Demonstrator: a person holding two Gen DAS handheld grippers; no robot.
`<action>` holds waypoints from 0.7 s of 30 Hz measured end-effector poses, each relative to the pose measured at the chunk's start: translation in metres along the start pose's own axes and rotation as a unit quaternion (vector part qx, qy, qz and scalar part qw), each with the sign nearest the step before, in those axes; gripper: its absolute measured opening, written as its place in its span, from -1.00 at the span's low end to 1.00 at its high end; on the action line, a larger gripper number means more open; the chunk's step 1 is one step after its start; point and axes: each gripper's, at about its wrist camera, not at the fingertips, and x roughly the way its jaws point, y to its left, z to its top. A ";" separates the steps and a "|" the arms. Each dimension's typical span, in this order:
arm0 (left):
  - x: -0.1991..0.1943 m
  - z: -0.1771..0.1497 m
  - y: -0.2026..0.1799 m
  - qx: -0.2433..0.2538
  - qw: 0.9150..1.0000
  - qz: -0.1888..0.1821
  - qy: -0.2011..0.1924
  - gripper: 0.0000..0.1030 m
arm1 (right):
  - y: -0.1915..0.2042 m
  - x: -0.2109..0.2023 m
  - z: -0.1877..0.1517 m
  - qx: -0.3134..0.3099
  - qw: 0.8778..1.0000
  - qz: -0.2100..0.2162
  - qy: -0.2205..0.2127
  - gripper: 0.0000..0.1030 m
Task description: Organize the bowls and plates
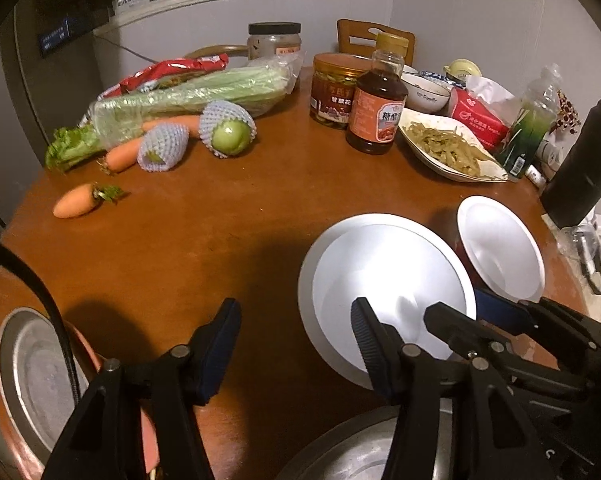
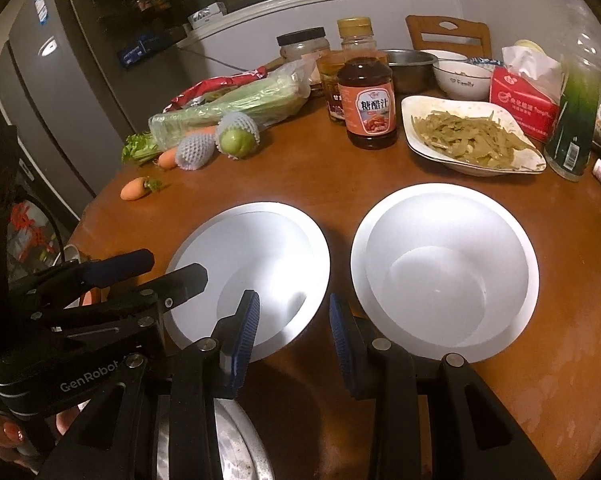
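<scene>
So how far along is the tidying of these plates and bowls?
Barely begun, it seems. Done: nothing looks stacked; the two white bowls sit apart on the table, one to the left and one to the right. In hand: nothing. The left gripper and right gripper are both open and empty, close to the left bowl. Left: gathering both bowls and the metal dishes at the table's near edge.

Both wrist views look low across the table [image 1: 240,208]; sharing two bowls.
</scene>
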 end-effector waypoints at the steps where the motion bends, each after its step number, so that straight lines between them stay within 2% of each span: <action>1: 0.001 -0.001 0.001 -0.003 1.000 -0.010 0.004 -0.11 | 0.000 0.001 0.000 -0.001 1.000 0.001 0.000 -0.27; 6: 0.000 -0.003 0.000 -0.005 1.000 -0.016 0.005 -0.19 | 0.005 0.002 0.000 -0.013 1.000 0.004 0.000 -0.34; 21: -0.015 -0.005 -0.004 -0.002 1.000 -0.018 -0.020 -0.23 | 0.017 -0.011 0.000 -0.044 0.999 0.002 -0.022 -0.52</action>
